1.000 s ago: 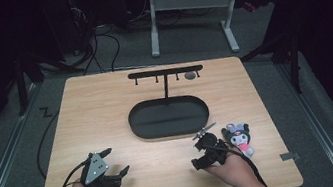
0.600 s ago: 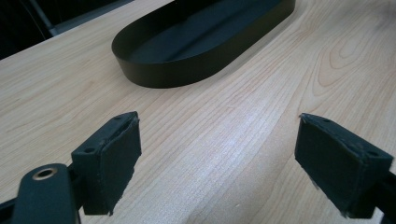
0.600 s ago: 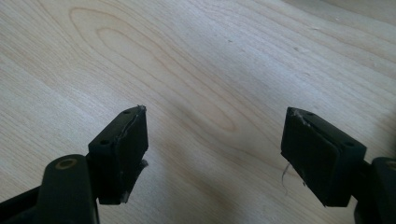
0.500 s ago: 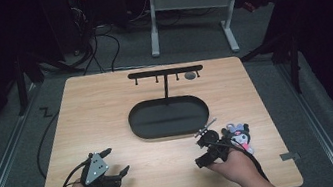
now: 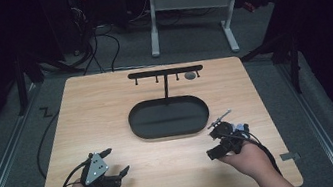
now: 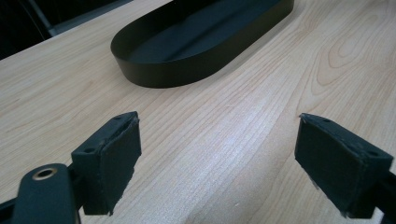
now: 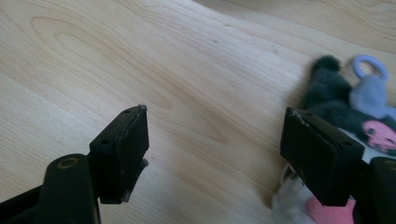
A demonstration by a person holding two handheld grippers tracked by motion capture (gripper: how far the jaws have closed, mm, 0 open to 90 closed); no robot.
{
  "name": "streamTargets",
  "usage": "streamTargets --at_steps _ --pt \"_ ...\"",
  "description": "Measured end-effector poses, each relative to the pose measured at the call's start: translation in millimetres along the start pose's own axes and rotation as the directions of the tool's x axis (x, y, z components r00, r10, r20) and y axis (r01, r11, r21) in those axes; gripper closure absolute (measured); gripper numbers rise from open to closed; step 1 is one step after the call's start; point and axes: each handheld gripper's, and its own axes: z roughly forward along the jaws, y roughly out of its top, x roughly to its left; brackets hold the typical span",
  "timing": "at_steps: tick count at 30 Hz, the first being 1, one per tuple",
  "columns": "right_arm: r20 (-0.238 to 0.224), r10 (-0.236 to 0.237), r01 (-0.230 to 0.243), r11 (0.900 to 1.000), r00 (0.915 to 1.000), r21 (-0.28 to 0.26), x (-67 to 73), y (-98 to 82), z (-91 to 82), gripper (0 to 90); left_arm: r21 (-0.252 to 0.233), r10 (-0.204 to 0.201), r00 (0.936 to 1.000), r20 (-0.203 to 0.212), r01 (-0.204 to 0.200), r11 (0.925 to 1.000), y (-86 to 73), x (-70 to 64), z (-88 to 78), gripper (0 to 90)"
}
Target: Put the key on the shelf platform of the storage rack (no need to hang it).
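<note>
We judged the job barely begun. The plush keychain toy (image 7: 348,112) — dark fur, a pink patch, a pale blue ring at its top — lay flat on the wooden table (image 5: 107,113) near the right edge, just right of our right gripper (image 5: 220,141). In the right gripper view its jaws stood apart with bare wood between them; they had just been opening and then easing in a little, and nothing was between them. The toy sat beside and partly behind the right-hand jaw, outside the gap. Whether that jaw touched the fur we could not tell.

Our left gripper (image 5: 111,172) rested near the front left of the table, jaws wide and empty, pointed toward the black oval tray (image 5: 170,131) in the middle. The tray held nothing. Behind it stood the black hanger stand (image 5: 165,72), its small hooks bare but for a roundish thing near its right end, too small to name.

So the toy was not yet gripped — the pick-up, the carry and the placing all remained.
</note>
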Motion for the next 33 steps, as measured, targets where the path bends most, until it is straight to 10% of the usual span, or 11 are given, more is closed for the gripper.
streamTargets --at_steps 33 --pt "0.085 0.195 -0.195 0.981 0.9772 0.0 -61.2 -43.5 -11.1 20.5 0.003 0.004 1.0 -0.001 -0.004 1.0 0.1 -0.4 0.3 15.4"
